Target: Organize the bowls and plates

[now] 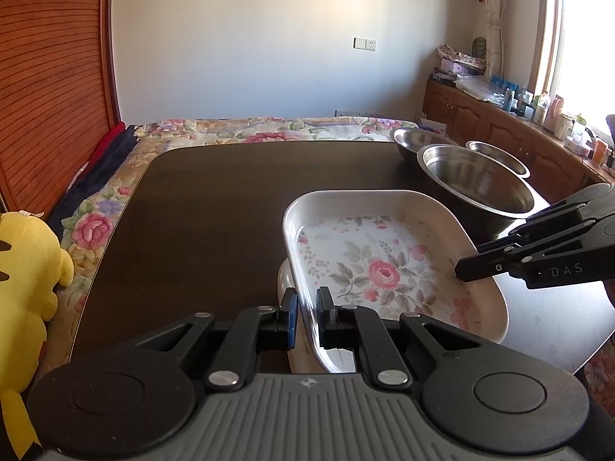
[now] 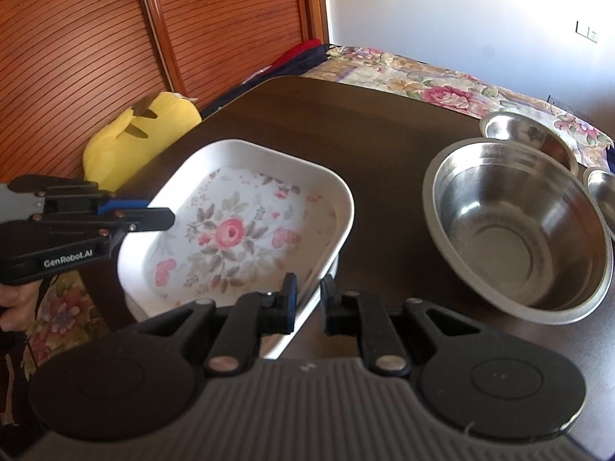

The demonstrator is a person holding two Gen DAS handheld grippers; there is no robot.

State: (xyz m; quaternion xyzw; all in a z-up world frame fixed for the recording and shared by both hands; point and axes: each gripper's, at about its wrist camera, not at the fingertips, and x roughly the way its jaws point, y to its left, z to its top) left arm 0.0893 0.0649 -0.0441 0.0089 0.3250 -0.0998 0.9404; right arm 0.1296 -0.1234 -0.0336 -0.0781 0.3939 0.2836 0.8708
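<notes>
Step in hand, as we read it: carrying the floral dish (image 1: 388, 265) with both grippers, one on each side rim, low over the dark table (image 1: 230, 207). We have the left gripper (image 1: 307, 307) closed down on the dish's left rim, one finger (image 1: 289, 317) outside the wall and the other inside, rim pinched between the pads. Our right gripper (image 2: 307, 296) is the same story on the opposite rim: nearly fully closed, rim clamped between the two fingers. Left wrist view shows the dish tilted, near end lower, with something white (image 1: 284, 280) peeking out under its left edge; we think that's another dish beneath, but can't confirm. Three steel bowls sit to the right on the table: the big bowl (image 2: 519, 238) just beside the dish, a smaller bowl (image 2: 526, 134) behind it, and a third bowl (image 2: 599, 196) at the right edge, only partly visible. None of them are nested yet. Next move, our guess: level the dish, settle it squarely on whatever is beneath or onto bare table, then open both grips together so it doesn't tip. After that the bowls need stacking. Watch the big bowl; there's little clearance on that side.
</notes>
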